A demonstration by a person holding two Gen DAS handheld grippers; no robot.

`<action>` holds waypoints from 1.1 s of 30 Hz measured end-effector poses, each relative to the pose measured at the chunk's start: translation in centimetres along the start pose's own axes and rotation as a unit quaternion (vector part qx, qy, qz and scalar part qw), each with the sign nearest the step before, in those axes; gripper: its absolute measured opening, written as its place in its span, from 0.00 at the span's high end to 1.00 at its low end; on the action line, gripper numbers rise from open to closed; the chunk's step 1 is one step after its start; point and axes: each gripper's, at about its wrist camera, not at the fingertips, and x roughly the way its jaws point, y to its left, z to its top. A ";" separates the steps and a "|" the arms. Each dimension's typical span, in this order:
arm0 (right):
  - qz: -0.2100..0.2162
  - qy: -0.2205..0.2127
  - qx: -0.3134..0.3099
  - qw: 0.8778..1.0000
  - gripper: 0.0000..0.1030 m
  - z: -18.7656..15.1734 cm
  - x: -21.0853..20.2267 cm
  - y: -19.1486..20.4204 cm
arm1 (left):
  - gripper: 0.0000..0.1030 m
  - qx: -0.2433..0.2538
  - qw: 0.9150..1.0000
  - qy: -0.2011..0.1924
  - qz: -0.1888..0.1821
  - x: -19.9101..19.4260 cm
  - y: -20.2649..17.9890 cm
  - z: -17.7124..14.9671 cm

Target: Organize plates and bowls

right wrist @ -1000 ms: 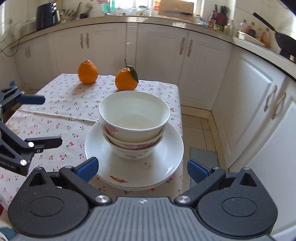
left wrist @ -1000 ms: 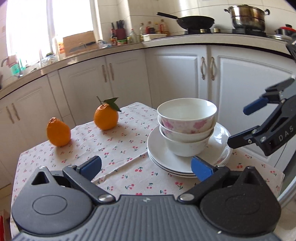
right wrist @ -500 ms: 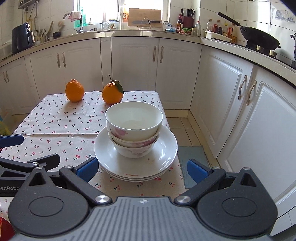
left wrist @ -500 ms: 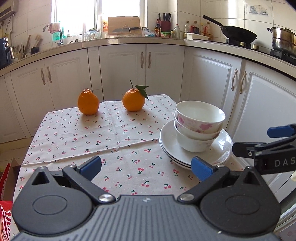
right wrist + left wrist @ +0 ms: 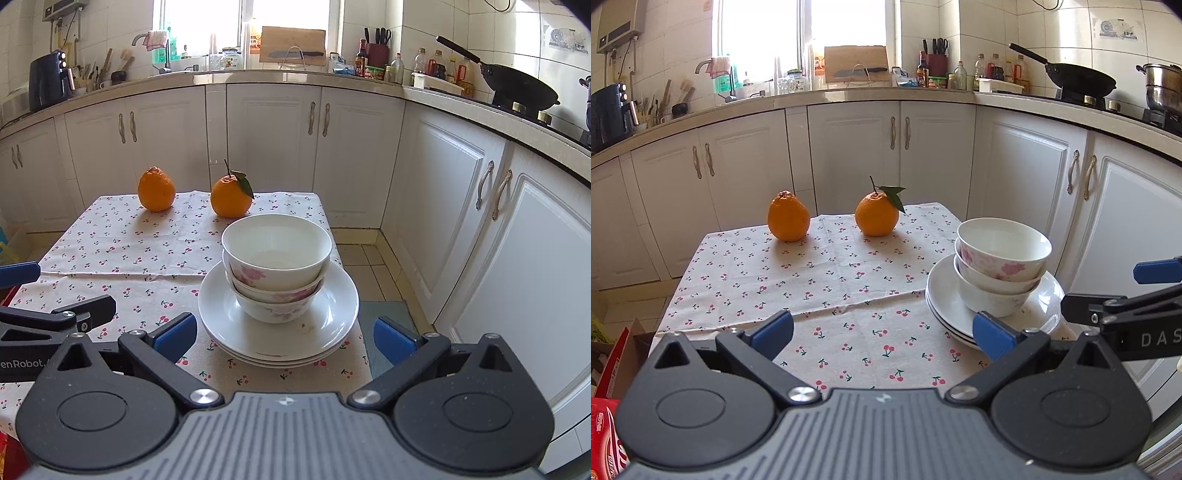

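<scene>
Cherry-print tablecloth carries stacked bowls on plates, ahead of both wide-open, empty grippers.

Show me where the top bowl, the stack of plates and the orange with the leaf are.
top bowl (image 5: 277, 258), right wrist view, on its outer wall.
stack of plates (image 5: 328, 325), right wrist view, on the bare rim.
orange with the leaf (image 5: 876, 218), left wrist view, on its peel.
</scene>
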 end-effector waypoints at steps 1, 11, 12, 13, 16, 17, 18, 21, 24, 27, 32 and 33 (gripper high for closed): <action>0.001 0.000 0.001 1.000 0.00 0.0 0.0 0.0 | 0.01 -0.001 1.000 -0.001 0.001 0.0 0.0 0.0; -0.001 -0.002 0.001 1.000 0.00 0.0 -0.1 0.0 | 0.01 -0.002 1.000 0.000 0.006 0.0 -0.1 0.0; 0.000 -0.002 0.002 1.000 0.00 0.0 -0.1 0.0 | 0.01 -0.001 1.000 0.000 0.007 -0.1 -0.1 0.1; 0.000 -0.001 0.002 1.000 0.00 0.0 -0.1 0.0 | 0.01 -0.001 1.000 0.000 0.007 -0.1 -0.1 0.1; -0.001 -0.001 0.002 1.000 0.00 0.0 0.0 0.0 | 0.01 -0.002 1.000 0.001 0.007 0.0 -0.1 0.1; -0.001 -0.002 0.001 1.000 0.00 0.0 0.0 0.0 | 0.01 -0.002 1.000 0.001 0.007 0.0 -0.1 0.1; -0.001 -0.002 0.000 1.000 0.00 0.0 0.0 -0.1 | 0.01 -0.002 1.000 0.001 0.007 0.0 -0.1 0.1; -0.001 -0.002 0.000 1.000 0.00 0.1 0.0 -0.1 | 0.01 -0.001 1.000 0.000 0.008 -0.1 -0.1 0.2; -0.001 -0.004 -0.001 1.000 0.00 0.2 -0.1 -0.1 | 0.01 -0.001 1.000 0.000 0.009 -0.1 -0.1 0.3; -0.002 -0.005 -0.003 1.000 0.00 0.2 -0.1 -0.1 | 0.01 -0.001 1.000 0.000 0.010 -0.1 -0.1 0.3; -0.002 -0.006 -0.003 1.000 0.00 0.2 -0.1 -0.1 | 0.01 0.001 1.000 0.000 0.010 -0.2 -0.2 0.3; -0.003 -0.006 -0.003 1.000 0.00 0.2 -0.1 -0.1 | 0.01 0.001 1.000 0.000 0.010 -0.2 -0.2 0.3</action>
